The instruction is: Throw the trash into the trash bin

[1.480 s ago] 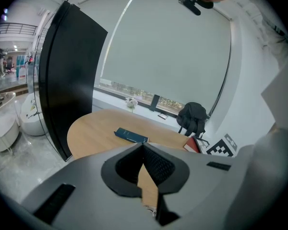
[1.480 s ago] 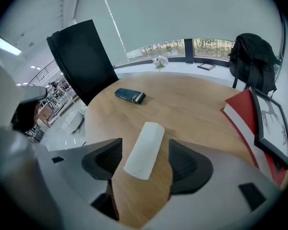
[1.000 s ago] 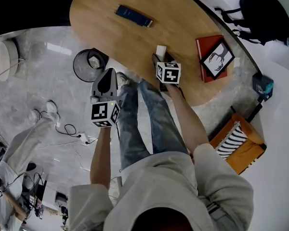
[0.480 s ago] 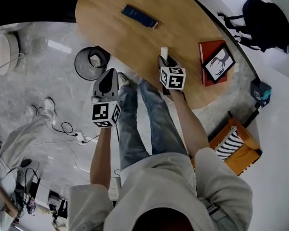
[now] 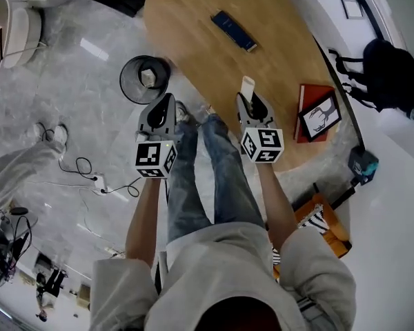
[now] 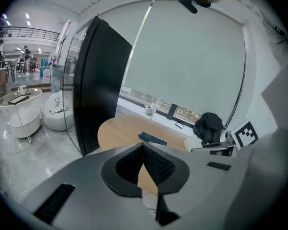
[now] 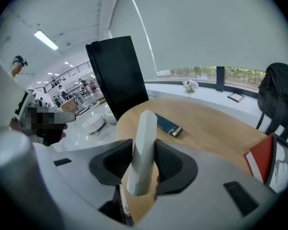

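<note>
Jaws on the right gripper [image 7: 143, 163] have just clamped the white paper scrap [image 7: 144, 143] above the worktop [image 5: 207, 47], left gripper's [image 6: 143, 147] pressed together empty: pickup done, trash bin [image 5: 126, 88] drop still ahead.

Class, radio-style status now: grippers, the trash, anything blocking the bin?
Right gripper just closed on white paper scrap. Left gripper shut, empty. Trash bin on floor left of table, mouth uncovered, left gripper on that side.
</note>
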{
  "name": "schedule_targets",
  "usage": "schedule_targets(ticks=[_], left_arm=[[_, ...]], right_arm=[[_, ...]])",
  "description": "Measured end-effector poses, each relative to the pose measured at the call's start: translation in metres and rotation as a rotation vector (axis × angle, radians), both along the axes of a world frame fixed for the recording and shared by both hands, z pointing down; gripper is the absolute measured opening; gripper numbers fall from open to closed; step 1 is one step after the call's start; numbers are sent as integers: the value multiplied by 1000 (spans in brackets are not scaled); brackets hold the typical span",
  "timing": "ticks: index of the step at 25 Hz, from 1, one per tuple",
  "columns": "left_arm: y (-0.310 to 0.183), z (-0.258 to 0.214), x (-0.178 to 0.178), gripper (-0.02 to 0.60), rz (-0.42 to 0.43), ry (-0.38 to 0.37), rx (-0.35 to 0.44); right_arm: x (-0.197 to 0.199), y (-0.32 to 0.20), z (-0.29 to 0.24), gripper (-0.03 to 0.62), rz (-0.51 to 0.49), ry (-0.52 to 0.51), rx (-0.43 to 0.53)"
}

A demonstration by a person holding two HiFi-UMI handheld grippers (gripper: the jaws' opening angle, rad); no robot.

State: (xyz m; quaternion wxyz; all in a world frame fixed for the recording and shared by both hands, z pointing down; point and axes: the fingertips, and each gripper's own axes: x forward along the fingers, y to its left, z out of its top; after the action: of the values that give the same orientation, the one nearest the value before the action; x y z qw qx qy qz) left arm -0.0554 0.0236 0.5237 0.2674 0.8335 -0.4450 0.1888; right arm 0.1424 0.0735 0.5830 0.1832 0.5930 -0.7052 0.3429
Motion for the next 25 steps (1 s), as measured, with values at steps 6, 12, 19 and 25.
schedule_targets(ticks=[6, 12, 19, 25], left_arm=[[1, -1, -43, 18, -121, -3, 9], [13, -1, -90, 18, -239, -16, 11], [29, -2, -155, 18, -397, -36, 16], [45, -1, -203, 18, -531, -46, 17]], right_arm=[[-27, -24, -19, 160, -104, 14, 47], [-72, -40, -17, 160, -235, 10, 49], [-149, -51, -13, 158, -421, -8, 48], [-218, -53, -11, 158, -589, -33, 49]])
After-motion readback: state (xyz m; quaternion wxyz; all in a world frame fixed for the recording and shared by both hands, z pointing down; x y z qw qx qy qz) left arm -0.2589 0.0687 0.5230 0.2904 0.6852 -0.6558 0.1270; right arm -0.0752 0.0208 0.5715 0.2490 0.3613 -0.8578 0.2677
